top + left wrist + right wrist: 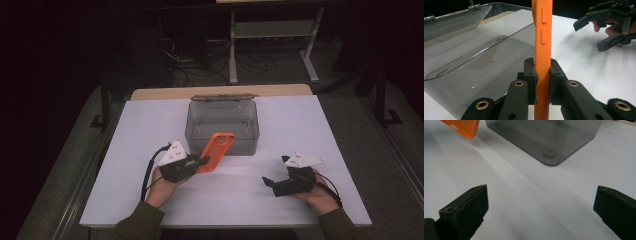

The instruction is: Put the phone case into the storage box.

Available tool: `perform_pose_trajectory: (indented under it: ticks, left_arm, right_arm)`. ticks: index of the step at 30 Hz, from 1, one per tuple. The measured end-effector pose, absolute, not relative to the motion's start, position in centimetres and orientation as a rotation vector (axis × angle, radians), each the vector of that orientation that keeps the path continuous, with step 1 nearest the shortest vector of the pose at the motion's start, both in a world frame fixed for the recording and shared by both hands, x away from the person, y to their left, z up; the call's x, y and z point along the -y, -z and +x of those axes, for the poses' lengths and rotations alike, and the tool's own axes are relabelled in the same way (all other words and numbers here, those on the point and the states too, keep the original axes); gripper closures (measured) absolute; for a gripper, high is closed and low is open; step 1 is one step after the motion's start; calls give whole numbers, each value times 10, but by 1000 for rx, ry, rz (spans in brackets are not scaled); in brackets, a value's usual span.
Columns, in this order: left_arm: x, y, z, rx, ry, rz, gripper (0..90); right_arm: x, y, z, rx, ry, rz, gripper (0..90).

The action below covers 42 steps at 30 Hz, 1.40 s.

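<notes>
We see left gripper (204, 161) clamping orange phone case (216, 151), box (223, 131) at 12 o'clock; right gripper (268, 182) wide, holding nothing.

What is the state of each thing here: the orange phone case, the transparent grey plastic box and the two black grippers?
Orange phone case: held off the table, clamped by its edge, in front of the box.
Transparent grey plastic box: lid open, hinged back; nothing seen inside.
Left gripper: shut on the phone case.
Right gripper: jaws wide open, nothing between them, over the white table.
</notes>
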State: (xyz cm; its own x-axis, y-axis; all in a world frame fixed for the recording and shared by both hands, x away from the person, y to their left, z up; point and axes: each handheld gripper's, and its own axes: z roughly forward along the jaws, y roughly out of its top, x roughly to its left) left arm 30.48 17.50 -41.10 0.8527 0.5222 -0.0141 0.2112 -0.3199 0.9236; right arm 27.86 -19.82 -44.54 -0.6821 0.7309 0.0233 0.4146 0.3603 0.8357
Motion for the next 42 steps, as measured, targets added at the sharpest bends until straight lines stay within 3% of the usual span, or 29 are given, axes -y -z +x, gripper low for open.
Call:
perform_pose_trajectory:
  ticks: [17,42]
  left_arm:
    - [-176,404,304,-555,-352,1890,796]
    - [-174,352,325,-536,-322,1847,796]
  right_arm:
    - [198,445,279,-2276,-1242,1000,0]
    - [198,444,279,-2266,-1258,1003,0]
